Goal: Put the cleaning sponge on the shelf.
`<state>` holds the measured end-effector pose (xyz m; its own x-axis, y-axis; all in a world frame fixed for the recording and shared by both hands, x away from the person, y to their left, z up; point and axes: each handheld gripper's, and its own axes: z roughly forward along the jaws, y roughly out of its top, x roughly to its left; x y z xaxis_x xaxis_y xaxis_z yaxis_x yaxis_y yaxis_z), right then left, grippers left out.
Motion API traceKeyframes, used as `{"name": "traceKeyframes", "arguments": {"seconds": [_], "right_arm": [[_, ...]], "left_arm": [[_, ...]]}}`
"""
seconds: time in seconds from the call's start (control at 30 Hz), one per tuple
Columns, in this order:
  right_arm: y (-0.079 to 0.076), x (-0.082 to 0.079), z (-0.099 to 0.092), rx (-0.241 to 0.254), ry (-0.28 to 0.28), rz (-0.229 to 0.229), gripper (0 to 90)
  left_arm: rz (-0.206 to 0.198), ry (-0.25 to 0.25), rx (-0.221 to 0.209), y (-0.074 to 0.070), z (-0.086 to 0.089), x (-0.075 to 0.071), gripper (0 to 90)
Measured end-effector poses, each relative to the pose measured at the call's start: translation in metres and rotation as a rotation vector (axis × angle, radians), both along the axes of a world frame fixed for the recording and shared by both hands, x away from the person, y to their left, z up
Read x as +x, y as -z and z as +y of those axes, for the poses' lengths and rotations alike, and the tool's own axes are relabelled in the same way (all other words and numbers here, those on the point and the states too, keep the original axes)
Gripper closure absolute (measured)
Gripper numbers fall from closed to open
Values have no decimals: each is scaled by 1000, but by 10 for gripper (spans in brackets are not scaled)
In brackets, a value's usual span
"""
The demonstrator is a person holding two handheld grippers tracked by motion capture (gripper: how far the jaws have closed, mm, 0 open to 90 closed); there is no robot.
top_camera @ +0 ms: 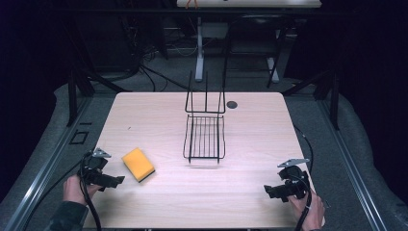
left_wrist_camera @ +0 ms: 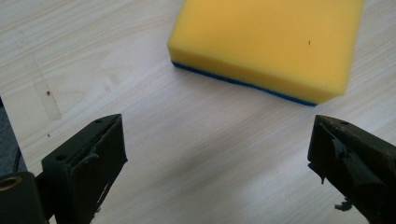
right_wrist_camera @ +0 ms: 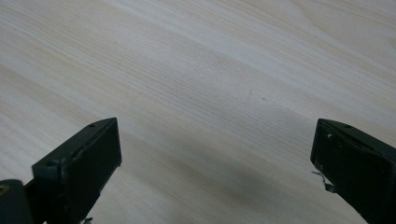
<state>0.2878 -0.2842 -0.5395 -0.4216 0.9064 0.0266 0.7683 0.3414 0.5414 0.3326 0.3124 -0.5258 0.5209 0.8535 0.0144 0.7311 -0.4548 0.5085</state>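
Tool (left_wrist_camera: 217, 163) (agape) near unmarked sponge (left_wrist_camera: 266, 44)

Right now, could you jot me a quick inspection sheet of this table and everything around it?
Surface: pale wooden table, flat, with a dark round spot near the far edge.
Job's things: yellow sponge with a blue underside, lying flat; black wire rack at the centre, apart from it.
Clutter: nothing seen.
Grippers: left claw open, just short of the sponge, not touching; right claw open over bare wood.
Cables: one trails from each gripper off the near edge.
Surroundings: dark room, grey floor, metal frame legs, another table behind.
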Motion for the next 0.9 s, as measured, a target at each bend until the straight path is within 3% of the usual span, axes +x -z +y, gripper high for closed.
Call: {"name": "traceKeyframes", "arguments": {"seconds": [0.17,0.5,0.7,0.8,0.9], "right_arm": [[-1,-1,3,-2,-17,-5,17],[-1,1,9,3,-32,-2,30],[-2,3,11,-4,-38,3,41],[-3,4,14,-14,-46,1,48],[-4,4,15,-18,-50,-2,51]], "left_arm": [[-11,20,0,-3,-4,8,40],[-32,34,-45,-11,-12,25,62],[-39,22,-82,-10,-12,41,142],[-30,3,-111,-6,-11,53,179],[-12,-3,-108,-2,-12,59,251]]}}
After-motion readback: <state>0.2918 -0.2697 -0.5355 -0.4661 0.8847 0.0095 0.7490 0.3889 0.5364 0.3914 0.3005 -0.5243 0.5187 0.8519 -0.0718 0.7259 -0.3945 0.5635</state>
